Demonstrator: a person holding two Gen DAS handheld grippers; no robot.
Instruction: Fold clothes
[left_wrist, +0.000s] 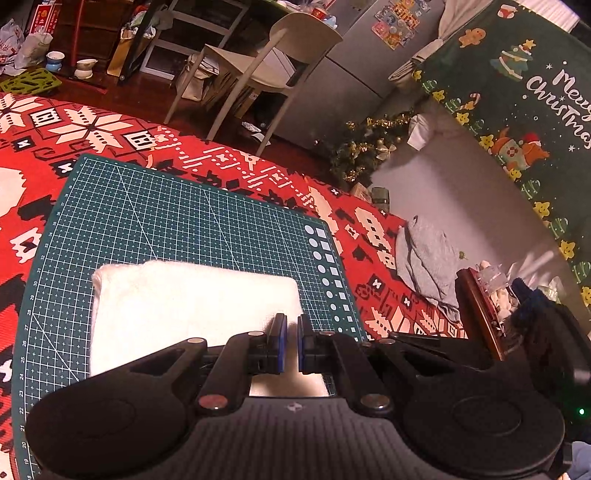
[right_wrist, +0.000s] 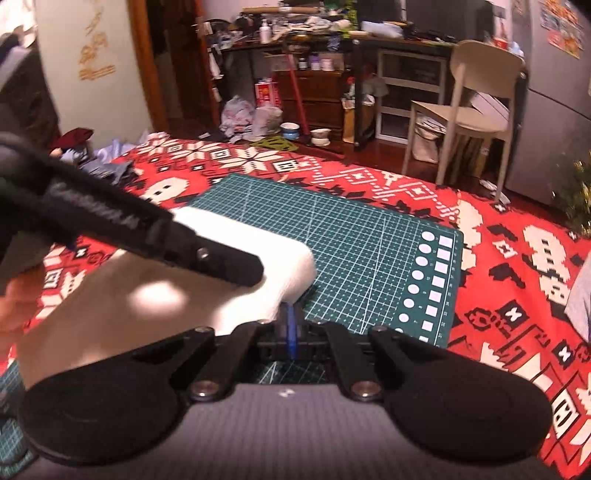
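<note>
A white folded towel (left_wrist: 192, 306) lies on the green cutting mat (left_wrist: 177, 221). My left gripper (left_wrist: 291, 330) hovers over the towel's right edge. Its blue-padded fingers stand a narrow gap apart, and only towel surface shows between them. In the right wrist view, the left gripper's finger (right_wrist: 229, 264) reaches over the towel (right_wrist: 236, 240) near its far corner. My right gripper (right_wrist: 291, 321) is shut, pads pressed together, right at the towel's near right edge. No cloth is visible between its pads.
The cutting mat (right_wrist: 362, 251) rests on a red patterned blanket (left_wrist: 110, 129). A grey garment (left_wrist: 428, 254) lies crumpled on the blanket to the right. A pale chair (right_wrist: 476, 110), a fridge (left_wrist: 351, 66) and a cluttered desk stand beyond the bed.
</note>
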